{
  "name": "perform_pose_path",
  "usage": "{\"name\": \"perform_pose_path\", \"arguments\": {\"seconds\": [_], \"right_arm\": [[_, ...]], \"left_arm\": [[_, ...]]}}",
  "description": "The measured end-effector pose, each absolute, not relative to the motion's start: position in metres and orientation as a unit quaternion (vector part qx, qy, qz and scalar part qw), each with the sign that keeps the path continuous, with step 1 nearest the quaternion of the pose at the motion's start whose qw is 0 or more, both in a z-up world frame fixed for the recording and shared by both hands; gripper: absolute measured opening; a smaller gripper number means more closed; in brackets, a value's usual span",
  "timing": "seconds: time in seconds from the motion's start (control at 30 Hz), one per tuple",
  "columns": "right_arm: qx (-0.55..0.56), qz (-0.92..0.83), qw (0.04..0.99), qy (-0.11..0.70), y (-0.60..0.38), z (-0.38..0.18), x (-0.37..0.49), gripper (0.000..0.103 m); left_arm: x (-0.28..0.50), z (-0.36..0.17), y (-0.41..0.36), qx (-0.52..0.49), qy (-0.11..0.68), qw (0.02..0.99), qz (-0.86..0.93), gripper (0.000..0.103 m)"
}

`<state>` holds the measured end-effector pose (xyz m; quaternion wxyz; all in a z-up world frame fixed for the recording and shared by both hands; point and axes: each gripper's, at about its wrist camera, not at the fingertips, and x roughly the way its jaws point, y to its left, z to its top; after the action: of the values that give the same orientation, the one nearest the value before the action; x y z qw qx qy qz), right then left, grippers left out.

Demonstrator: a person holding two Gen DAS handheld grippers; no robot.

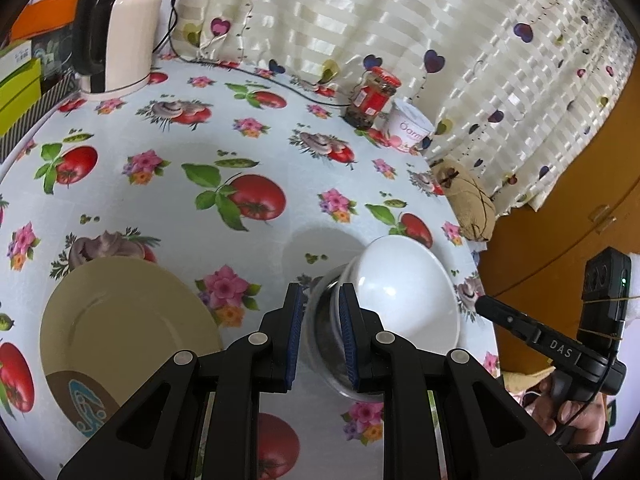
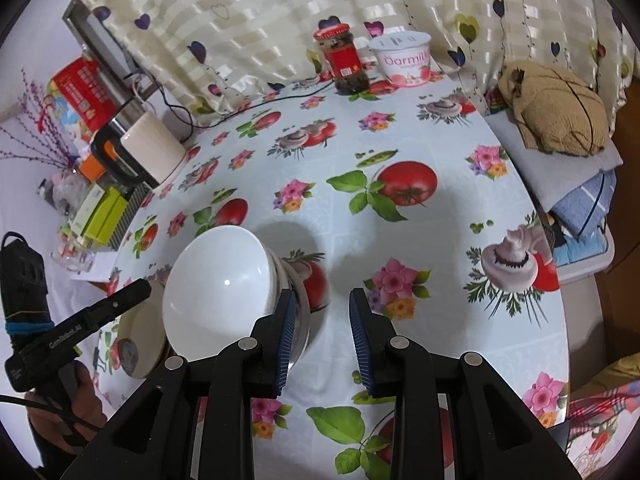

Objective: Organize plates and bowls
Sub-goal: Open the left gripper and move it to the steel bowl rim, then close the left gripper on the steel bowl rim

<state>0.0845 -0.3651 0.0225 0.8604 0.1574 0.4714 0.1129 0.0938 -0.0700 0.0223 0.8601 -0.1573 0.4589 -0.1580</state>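
White porcelain bowl (image 1: 404,292), tilted at lower centre, is pinched by its rim in the left gripper (image 1: 320,332); right gripper (image 2: 322,336) gapes empty. A slip could drop it beside the beige plate (image 1: 120,328).

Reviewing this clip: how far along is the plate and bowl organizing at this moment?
Early stage. Nothing looks stacked yet: the beige plate lies alone on the tablecloth. In hand: the left gripper clamps the white bowl by its rim, tilted. The right gripper is open, holding nothing. Left: placing the bowl, likely with the plate.
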Motion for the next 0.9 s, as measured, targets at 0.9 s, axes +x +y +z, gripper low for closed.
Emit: {"name": "perform_pose_path", "arguments": {"seconds": [0.9], "right_arm": [[0.173, 0.148, 0.821, 0.523, -0.347, -0.024, 0.089, 0.025]], "left_arm": [[0.096, -0.021, -0.078, -0.162, 0.523, 0.815, -0.188, 0.024]]}}
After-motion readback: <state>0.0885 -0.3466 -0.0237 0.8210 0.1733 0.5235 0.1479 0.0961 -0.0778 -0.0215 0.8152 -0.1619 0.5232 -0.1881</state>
